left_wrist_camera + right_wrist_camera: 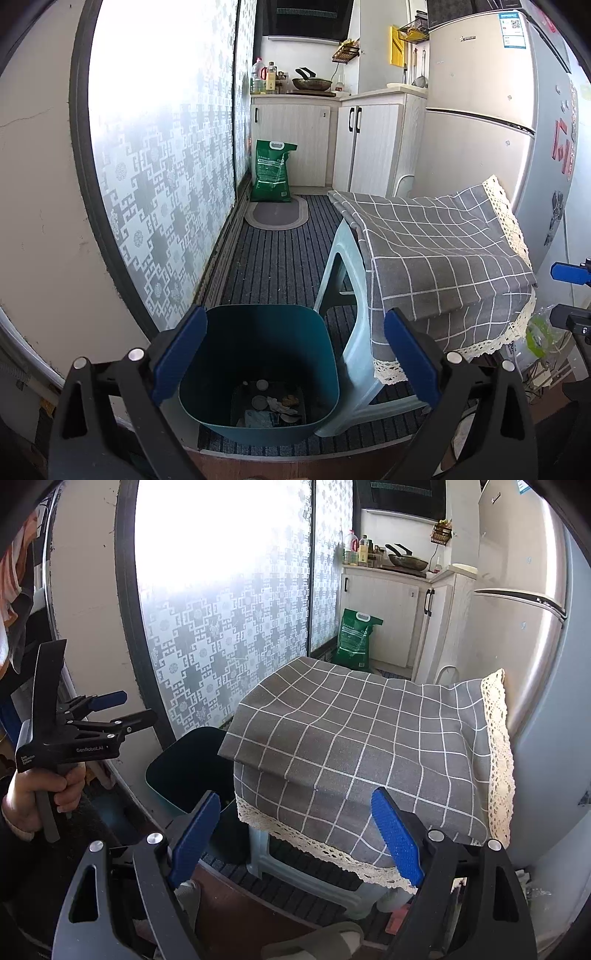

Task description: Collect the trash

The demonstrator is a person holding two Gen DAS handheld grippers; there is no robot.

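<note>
A teal bin stands on the striped floor mat beside a pale stool. On the bin's bottom lie crumpled paper, round caps and a wrapper. My left gripper hovers above the bin's mouth, open, with nothing between its blue pads. From the right wrist view the left gripper shows at the left, held by a hand, with the bin below it. My right gripper is open and empty in front of the stool's grey checked cloth. The right gripper's fingertips peek in at the left wrist view's right edge.
The cloth-covered stool stands right of the bin. A patterned glass door runs along the left. A fridge rises on the right. Cabinets, a green sack and an oval mat lie beyond. A clear bag hangs under the cloth's edge.
</note>
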